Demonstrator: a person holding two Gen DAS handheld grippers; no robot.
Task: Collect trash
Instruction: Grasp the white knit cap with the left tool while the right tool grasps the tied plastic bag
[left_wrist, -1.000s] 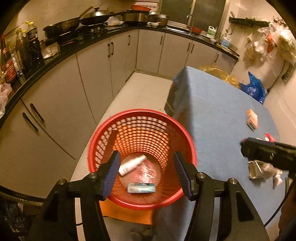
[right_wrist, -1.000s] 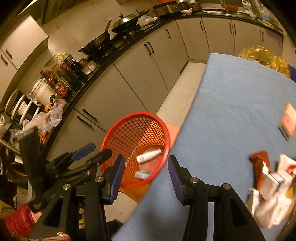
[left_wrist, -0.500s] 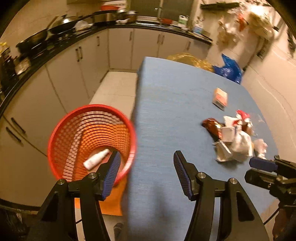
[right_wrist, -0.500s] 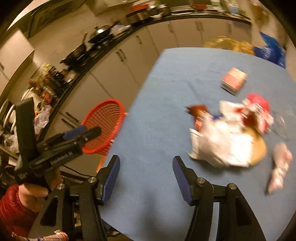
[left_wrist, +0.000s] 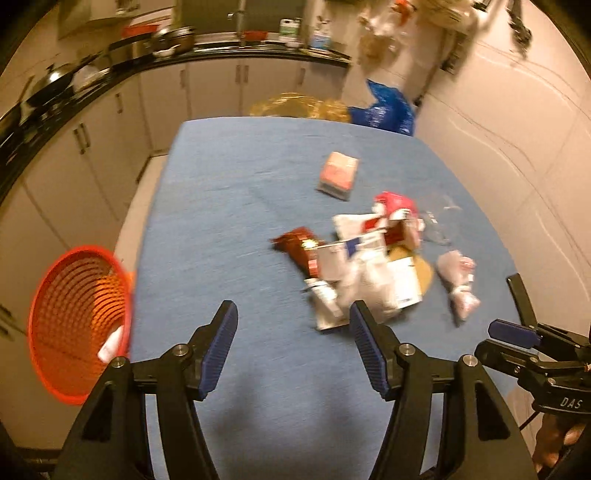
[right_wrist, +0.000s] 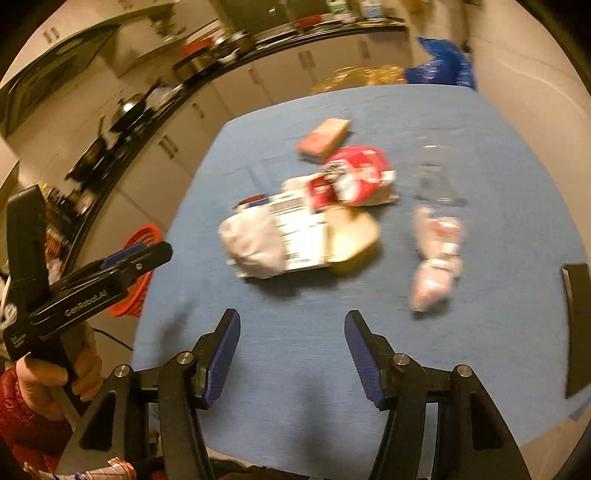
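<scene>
With both the left gripper (left_wrist: 293, 345) and right gripper (right_wrist: 291, 350) empty, jaws just widened, aim each squarely over one piece at the near edge of the trash pile (left_wrist: 364, 269), then close.

- A heap of crumpled trash (left_wrist: 364, 266) is seen on the blue tabletop (left_wrist: 229, 206), right of its middle; white papers and wrappers are piled together, blurred.
- A dark red-brown wrapper (left_wrist: 299, 243) is laid at the heap's left edge, flat.
- A red and white packet (right_wrist: 356, 177) is set at the heap's far side.
- A small pink-orange box (left_wrist: 338, 173) is placed apart, farther back, lying flat.
- A crumpled pale bag with pink marks (right_wrist: 436, 266) is found to the right of the heap, separate from it.
- A red mesh basket (left_wrist: 79, 325) is stood beside the tabletop's left edge; a white item (left_wrist: 110, 345) is seen inside.
</scene>
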